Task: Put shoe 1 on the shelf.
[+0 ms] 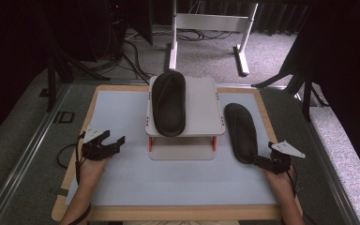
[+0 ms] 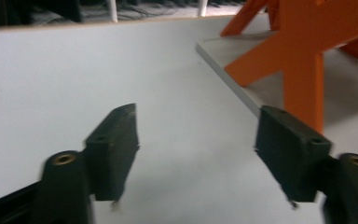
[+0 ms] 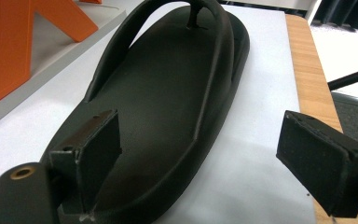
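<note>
**Both claws open, one sandal on the stand and one beside it**

The left claw (image 1: 112, 142) sits low over the near left part of the worktop (image 1: 122, 178), its jaws spread wide with nothing between them. In the left gripper view the two black pads (image 2: 114, 149) frame only bare pale surface, and the picture is a little blurred. Ahead of that claw and to its right stand the orange legs (image 2: 303, 70) of a low stand, fixed to a grey base plate (image 2: 233, 70).

The right claw (image 1: 258, 161) is at the near right of the worktop, just at the heel end of a black sandal (image 1: 240, 132). Its jaws stand wide open too. In the right gripper view the left pad (image 3: 95, 149) lies over the heel edge of the sandal (image 3: 168, 107), while the right pad is well off to the side over the pale surface; the pads do not press on the sandal. Whether the left pad touches the sole cannot be told.

This sandal lies flat on the worktop, sole down, straps up, its toe pointing far, just right of the stand (image 1: 201, 108). A second black sandal (image 1: 168, 103) rests on the left half of the stand's white top, also pointing far, its toe reaching past the far edge. The right half of that top is bare.

A hand (image 1: 91, 171) holds the left claw from the near edge, and another hand (image 1: 281, 180) holds the right one.
</note>
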Demonstrator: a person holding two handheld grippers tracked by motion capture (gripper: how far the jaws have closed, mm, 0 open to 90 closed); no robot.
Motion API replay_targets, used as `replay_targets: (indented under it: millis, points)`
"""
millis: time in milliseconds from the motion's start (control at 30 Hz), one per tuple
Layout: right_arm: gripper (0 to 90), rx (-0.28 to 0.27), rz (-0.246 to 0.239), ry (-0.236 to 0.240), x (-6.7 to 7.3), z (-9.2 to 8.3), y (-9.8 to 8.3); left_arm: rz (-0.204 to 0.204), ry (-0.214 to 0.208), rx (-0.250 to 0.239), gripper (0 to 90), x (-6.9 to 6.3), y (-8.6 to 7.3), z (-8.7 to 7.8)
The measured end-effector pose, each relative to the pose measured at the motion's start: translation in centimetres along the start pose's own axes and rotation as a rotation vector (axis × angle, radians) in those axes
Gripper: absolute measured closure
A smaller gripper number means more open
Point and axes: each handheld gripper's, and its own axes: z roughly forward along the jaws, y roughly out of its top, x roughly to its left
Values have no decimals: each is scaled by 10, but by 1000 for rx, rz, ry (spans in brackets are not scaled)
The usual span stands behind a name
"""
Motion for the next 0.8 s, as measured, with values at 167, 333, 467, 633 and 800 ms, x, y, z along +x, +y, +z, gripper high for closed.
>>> replay_targets:
  millis: [167, 333, 467, 633, 800]
  points:
    - [127, -3, 10, -3, -1, 0, 0, 27, 33, -34, 124, 1, -9, -5]
    - [116, 1, -2, -1, 0, 0, 0, 39, 95, -56, 17, 8, -22, -10]
    - [111, 19, -2, 22, -1, 0, 1, 23, 94, -95, 17, 14, -31, -16]
    - [111, 33, 8, 14, -3, 0, 1, 33, 95, -174, 17, 18, -40, -22]
    - [113, 50, 40, 16, -9, -2, 1, 57, 60, -188, 17, 18, -44, -23]
